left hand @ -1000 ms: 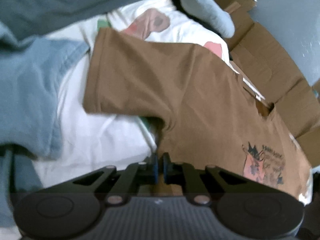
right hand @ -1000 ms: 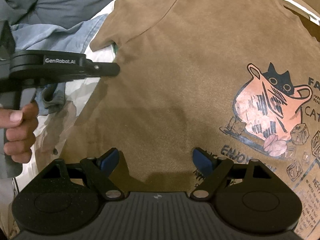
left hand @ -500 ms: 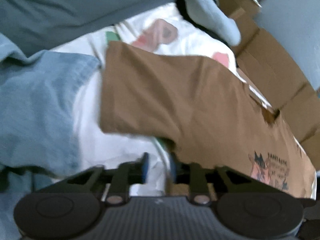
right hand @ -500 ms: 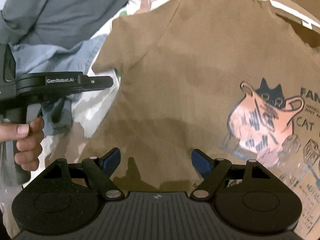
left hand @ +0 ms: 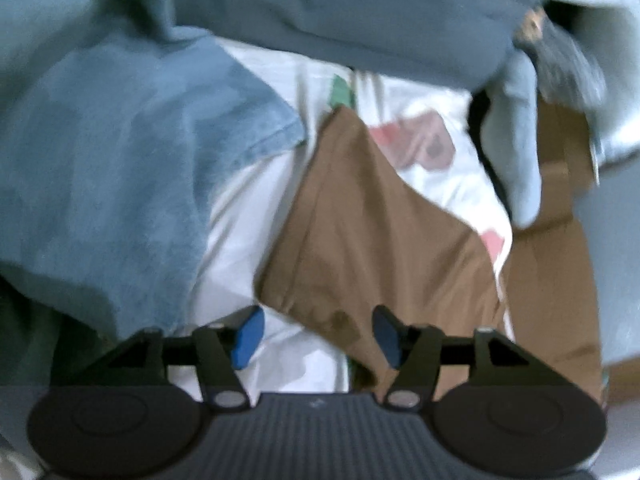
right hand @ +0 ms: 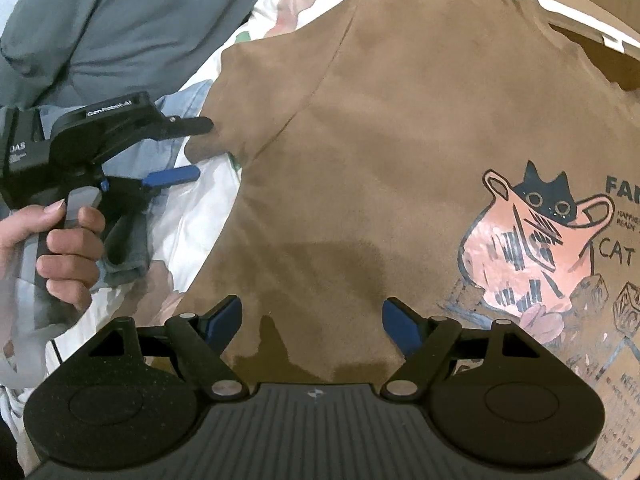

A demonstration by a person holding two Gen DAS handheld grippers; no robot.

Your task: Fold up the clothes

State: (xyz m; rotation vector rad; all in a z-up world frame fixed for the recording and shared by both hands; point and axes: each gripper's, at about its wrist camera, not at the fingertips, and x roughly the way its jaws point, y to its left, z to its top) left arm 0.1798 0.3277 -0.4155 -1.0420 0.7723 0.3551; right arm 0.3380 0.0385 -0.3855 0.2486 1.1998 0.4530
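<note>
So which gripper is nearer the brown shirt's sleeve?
Left. The left gripper sits at the hem of the sleeve, its jaws opening with the sleeve edge between them. The right gripper hovers open over the brown shirt lower down its body, away from the sleeve.

A white sheet (left hand: pixel 256 216) printed with pinkish-red shapes and a small green patch covers the surface, showing in the left wrist view as a pale band running from the near edge up toward the far side. Flattened brown cardboard (left hand: pixel 556 264) lies along its right side there, with a creased flap reaching toward the top of that view, and the same cardboard (right hand: pixel 592 32) appears at the upper right corner of the right wrist view. Beyond the cardboard a plain grey surface (left hand: pixel 616 240) fills the right edge of the left wrist view.
</note>
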